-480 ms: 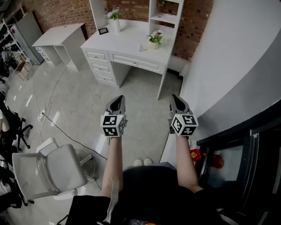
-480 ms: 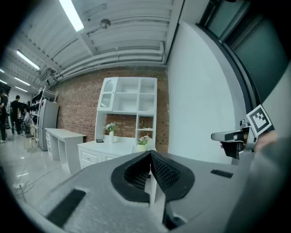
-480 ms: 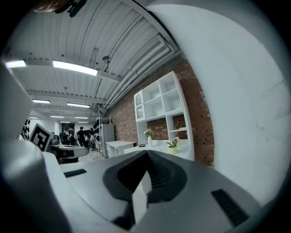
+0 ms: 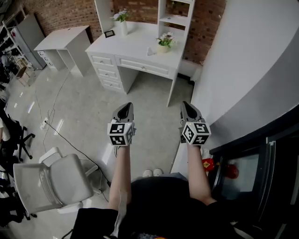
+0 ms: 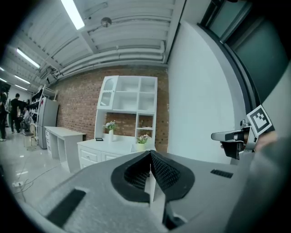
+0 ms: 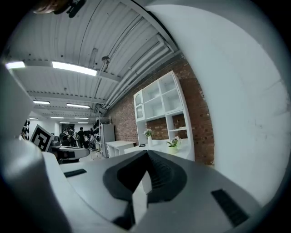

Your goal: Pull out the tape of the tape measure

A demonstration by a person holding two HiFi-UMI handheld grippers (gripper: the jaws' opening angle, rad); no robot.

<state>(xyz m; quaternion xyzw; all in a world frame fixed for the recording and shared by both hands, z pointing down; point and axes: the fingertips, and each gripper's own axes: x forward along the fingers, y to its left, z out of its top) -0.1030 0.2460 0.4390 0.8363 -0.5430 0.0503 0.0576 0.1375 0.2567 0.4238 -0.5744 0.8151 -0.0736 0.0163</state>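
Black ribbed pads [image 5: 166, 170] meet tip to tip on your left tongs [image 5: 150, 153], which are closed with nothing between them, and your right tongs [image 6: 146, 153] are pressed together and just as empty. Both point roughly level, side by side but apart, each with its marker cube [image 4: 121, 133] at the end nearest your forearm. Below them lies the pale tiled floor [image 4: 84, 102], with your shoes [image 4: 152, 172] showing between your arms. Ahead stands a white tabletop [image 4: 135, 46] with drawers, carrying a potted plant [image 4: 164, 43], a vase of flowers [image 4: 122, 22] and a small dark frame [image 4: 110, 33], against a brick wall [image 4: 60, 11]. A grey office chair [image 4: 53, 182] sits to your left and a white wall panel [image 4: 252, 56] rises to your right. The tape measure shows in none of your views.
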